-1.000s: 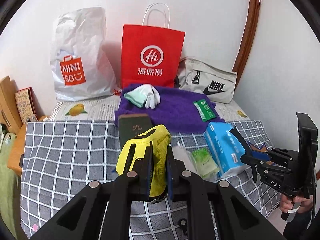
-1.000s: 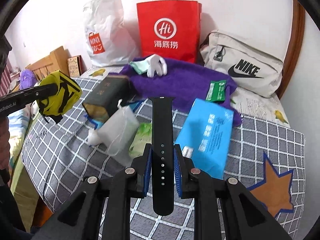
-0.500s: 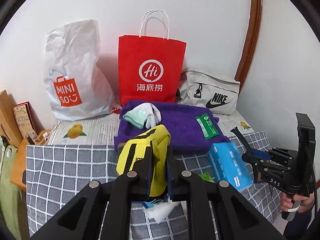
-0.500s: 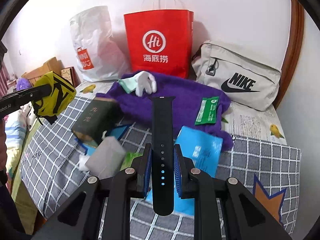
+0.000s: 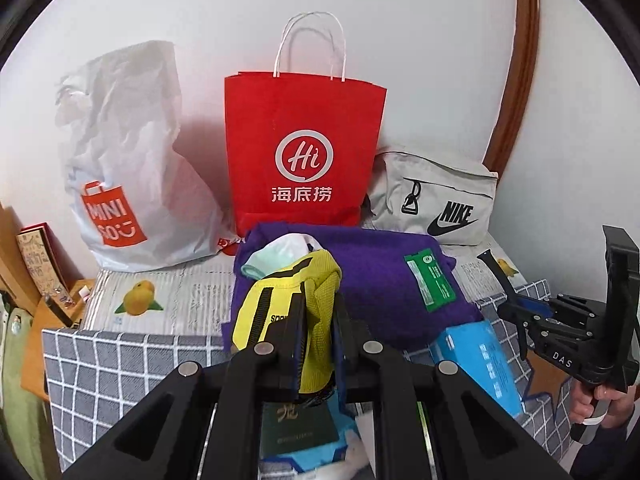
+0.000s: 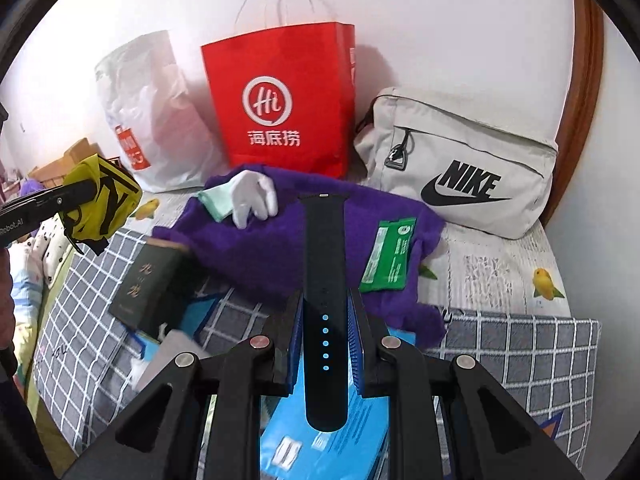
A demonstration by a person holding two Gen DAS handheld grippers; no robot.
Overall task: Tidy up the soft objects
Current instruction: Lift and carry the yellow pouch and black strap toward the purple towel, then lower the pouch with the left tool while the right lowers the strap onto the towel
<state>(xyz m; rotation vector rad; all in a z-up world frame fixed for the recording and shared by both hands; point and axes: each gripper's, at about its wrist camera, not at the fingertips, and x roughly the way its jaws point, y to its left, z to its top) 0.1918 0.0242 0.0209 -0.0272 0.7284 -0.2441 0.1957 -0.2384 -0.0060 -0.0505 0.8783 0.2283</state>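
Left gripper (image 5: 318, 344) clamped on yellow pouch (image 5: 288, 300), right gripper (image 6: 324, 320) pinching black strap (image 6: 323, 280); keep both grips firm, aim above far red bag (image 5: 304, 152) mouth before releasing.

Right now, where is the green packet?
The green packet lies flat on the right part of the purple towel, in front of the Nike bag and right of the white glove; both views show it.

Yellow mesh pouch (image 5: 288, 304) with black straps, bunched, held aloft. Black watch strap (image 6: 324, 280), upright, holes showing, held above blue pack.
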